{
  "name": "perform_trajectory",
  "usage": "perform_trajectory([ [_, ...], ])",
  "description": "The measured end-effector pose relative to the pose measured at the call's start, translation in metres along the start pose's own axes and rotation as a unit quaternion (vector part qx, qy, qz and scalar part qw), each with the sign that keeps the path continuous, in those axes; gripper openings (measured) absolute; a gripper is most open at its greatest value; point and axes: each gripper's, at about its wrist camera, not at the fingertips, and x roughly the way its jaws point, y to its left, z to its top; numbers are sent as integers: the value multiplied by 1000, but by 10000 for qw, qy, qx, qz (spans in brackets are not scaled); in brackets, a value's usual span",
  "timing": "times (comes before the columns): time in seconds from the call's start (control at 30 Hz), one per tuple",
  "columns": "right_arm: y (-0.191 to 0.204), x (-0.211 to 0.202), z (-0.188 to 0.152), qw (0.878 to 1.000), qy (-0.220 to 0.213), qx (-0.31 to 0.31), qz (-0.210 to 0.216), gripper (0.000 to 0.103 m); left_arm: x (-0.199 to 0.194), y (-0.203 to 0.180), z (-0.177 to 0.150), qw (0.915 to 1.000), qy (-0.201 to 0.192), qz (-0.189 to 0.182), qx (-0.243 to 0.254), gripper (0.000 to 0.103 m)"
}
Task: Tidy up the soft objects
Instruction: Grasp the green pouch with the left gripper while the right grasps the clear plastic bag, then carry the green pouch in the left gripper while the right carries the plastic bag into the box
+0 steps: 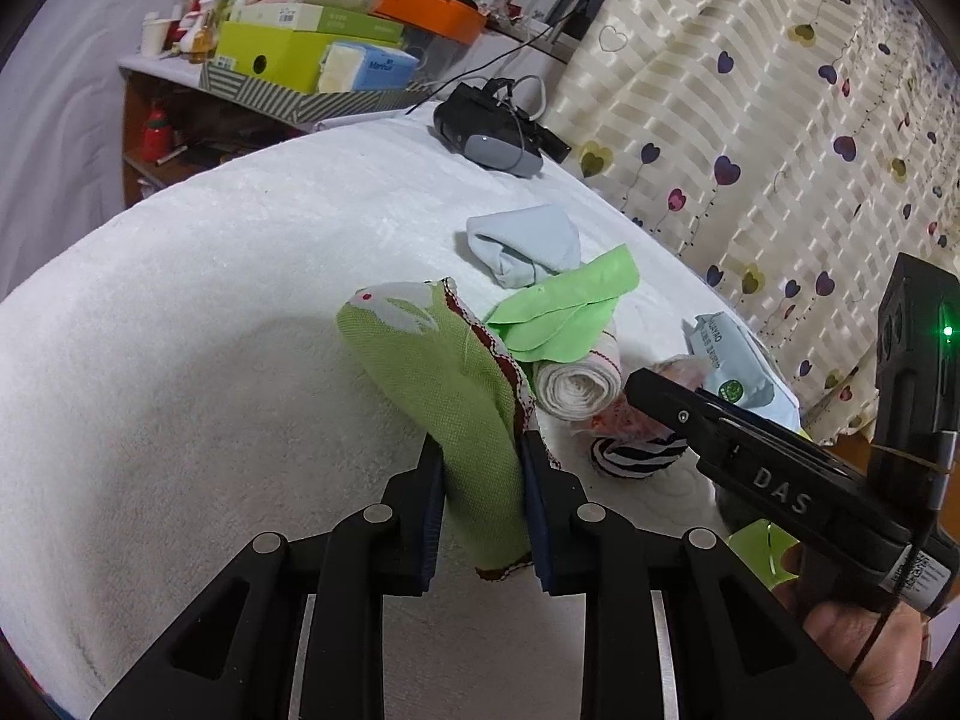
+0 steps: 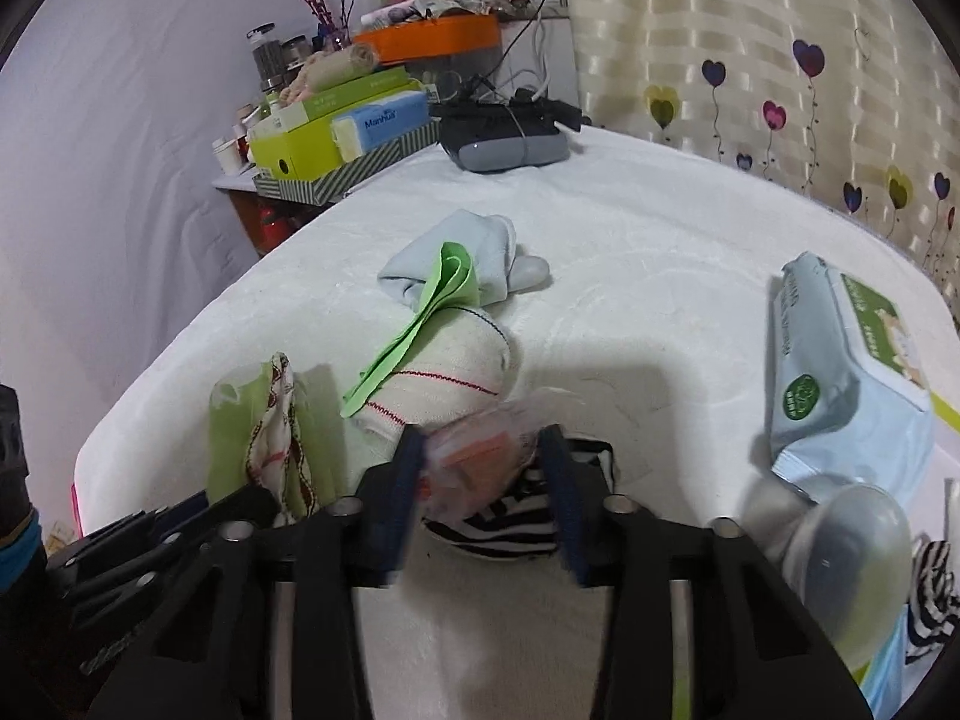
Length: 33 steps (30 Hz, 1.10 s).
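Observation:
My left gripper is shut on a green woven cloth with a white rabbit print and holds it up above the white blanket. The cloth also shows in the right wrist view. My right gripper is shut on a crinkly clear packet with orange inside, above a black-and-white striped cloth. A rolled cream towel, a light green cloth and a pale blue cloth lie just beyond.
A pale blue wet-wipes pack lies at the right, with a clear plastic dome near it. A dark headset sits at the far end. A cluttered shelf with boxes stands behind. A heart-print curtain hangs on the right.

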Motion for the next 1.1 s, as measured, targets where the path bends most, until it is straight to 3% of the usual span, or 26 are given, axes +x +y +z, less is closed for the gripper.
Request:
perform_trajectory([
  [0.27, 4, -33, 2, 9984, -540, -123, 147, 29, -13, -8, 3, 9997, -194, -108, 116, 23],
  [0.57, -12, -81, -1, 9942, -1047, -62, 242, 29, -32, -53, 9, 9966, -473, -397, 548, 23],
  [1.1, -65, -137, -19, 9884, -1475, 362, -76, 29, -33, -142, -5, 9855, -359, -899, 1394, 23],
])
